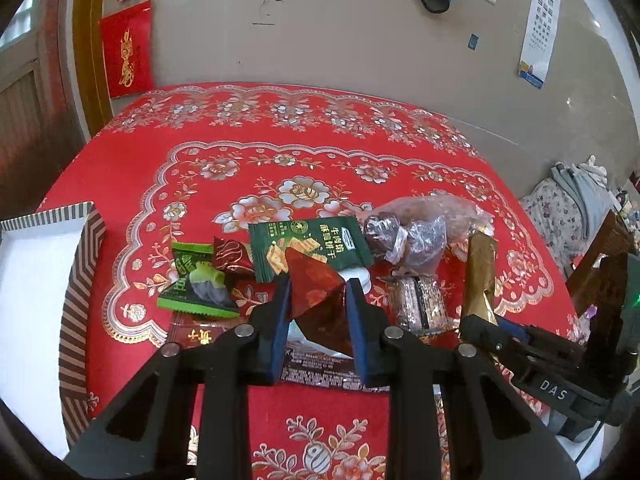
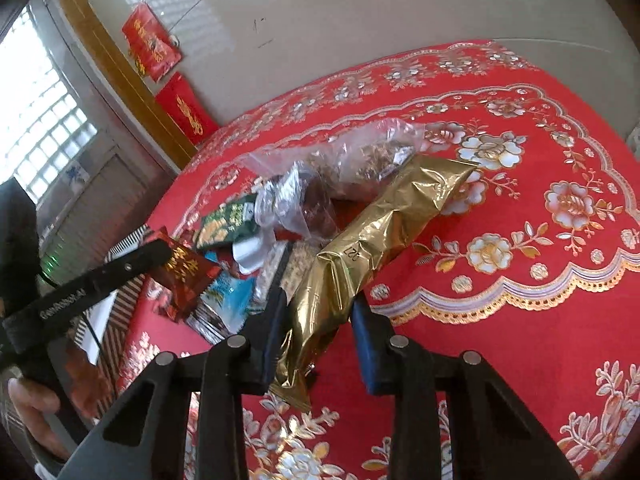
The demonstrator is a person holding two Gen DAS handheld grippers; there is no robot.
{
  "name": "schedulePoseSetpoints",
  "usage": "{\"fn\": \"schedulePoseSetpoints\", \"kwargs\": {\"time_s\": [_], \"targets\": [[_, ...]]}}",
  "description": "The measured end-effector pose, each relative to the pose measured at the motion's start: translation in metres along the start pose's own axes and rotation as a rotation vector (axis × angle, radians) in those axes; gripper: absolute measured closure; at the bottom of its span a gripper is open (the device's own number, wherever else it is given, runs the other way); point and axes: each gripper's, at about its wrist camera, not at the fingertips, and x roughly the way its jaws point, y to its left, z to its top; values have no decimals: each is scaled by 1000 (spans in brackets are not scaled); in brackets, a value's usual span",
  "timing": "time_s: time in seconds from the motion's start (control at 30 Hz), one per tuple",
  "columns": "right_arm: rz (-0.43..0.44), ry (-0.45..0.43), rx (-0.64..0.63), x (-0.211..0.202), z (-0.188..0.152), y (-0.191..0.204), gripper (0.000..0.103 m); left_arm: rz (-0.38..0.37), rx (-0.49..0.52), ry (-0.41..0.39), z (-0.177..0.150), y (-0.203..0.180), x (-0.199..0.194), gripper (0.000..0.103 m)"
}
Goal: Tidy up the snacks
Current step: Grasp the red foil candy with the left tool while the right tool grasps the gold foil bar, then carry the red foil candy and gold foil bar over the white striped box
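Snacks heaped mid-surface on red cloth [image 1: 120,184]. Left gripper [image 1: 318,286], jaws pinched on a red packet [image 1: 316,300] above the heap; right gripper [image 2: 320,304], jaws clamped on a gold packet [image 2: 360,248] raised beside it. Striped box [image 1: 80,280] at left.

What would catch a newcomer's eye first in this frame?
Probably the crinkled gold packet gripped in the right gripper, raised over the red floral tablecloth. Next, the dark red packet pinched in the left gripper, just in front of the snack pile at the table's middle.
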Motion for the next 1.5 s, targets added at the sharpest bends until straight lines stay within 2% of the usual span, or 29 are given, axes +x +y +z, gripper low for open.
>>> {"fn": "schedulePoseSetpoints", "kwargs": {"time_s": [0.17, 0.23, 0.3, 0.37, 0.5, 0.53, 0.57, 0.6, 0.7, 0.77, 0.93, 1.1, 1.37, 1.5], "targets": [[-6, 23, -9, 4, -3, -1, 70, 7, 10, 3, -3, -2, 0, 74], [-3, 36, 52, 6, -2, -13, 67, 9, 9, 13, -3, -2, 3, 74], [9, 35, 93, 6, 1, -18, 50, 13, 13, 12, -3, -2, 4, 74], [-5, 33, 102, 8, 8, -20, 43, 19, 21, 12, -2, -3, 5, 74], [-36, 49, 68, 19, 19, -15, 43, 26, 38, 11, 1, -8, 10, 72], [-42, 48, 58, 22, 20, -13, 43, 34, 41, 11, 2, -9, 11, 69], [-48, 43, 52, 24, 22, -13, 44, 39, 35, 18, 3, -9, 14, 64], [-53, 40, 52, 25, 24, -14, 51, 39, 22, 29, 5, -9, 17, 61], [-44, 30, 58, 27, 25, -19, 69, 27, -1, 54, 7, -6, 28, 61], [-45, 25, 43, 27, 23, -20, 73, 33, -8, 50, 7, -6, 32, 61], [-6, 5, 47, 18, 13, -22, 74, 1, -6, 41, 3, -9, 28, 74], [42, -44, 43, -7, -3, -18, 75, -6, 0, 4, -2, -7, 7, 80], [98, -72, 13, -25, -20, 3, 75, -14, 0, -23, -17, -2, -23, 84], [118, -69, -11, -23, -22, 17, 75, 6, 7, -41, -26, 1, -36, 85]]}}
